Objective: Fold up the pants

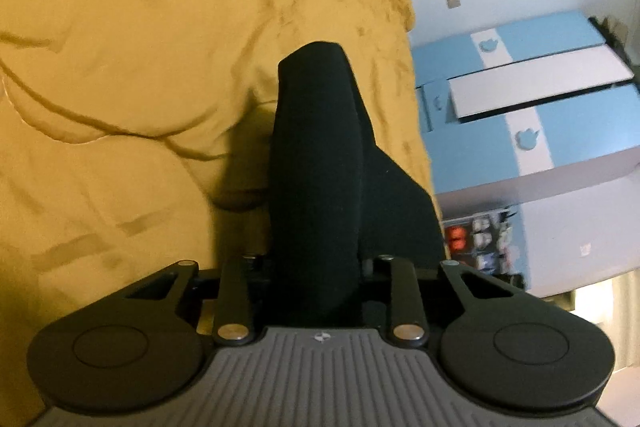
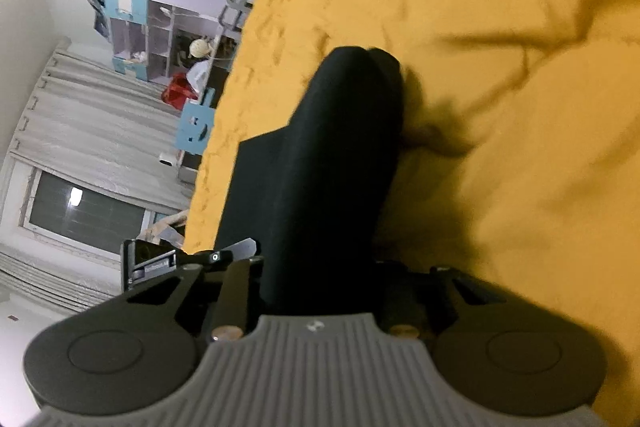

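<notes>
Black pants (image 1: 320,163) hang over the yellow bed cover. In the left wrist view they drape over my left gripper (image 1: 316,267) and hide its fingers; the linkage stands drawn in, shut on the cloth. In the right wrist view the same black pants (image 2: 332,163) cover my right gripper (image 2: 320,267) in the same way, shut on the cloth. A flat part of the pants spreads toward the bed's edge in both views. Both grippers hold the pants a little above the cover.
The wrinkled yellow bed cover (image 1: 140,67) fills most of both views (image 2: 500,107). Past its edge stand a blue and white wardrobe (image 1: 540,99), shelves (image 2: 160,31) with clutter, a curtain (image 2: 80,115) and a window (image 2: 84,215).
</notes>
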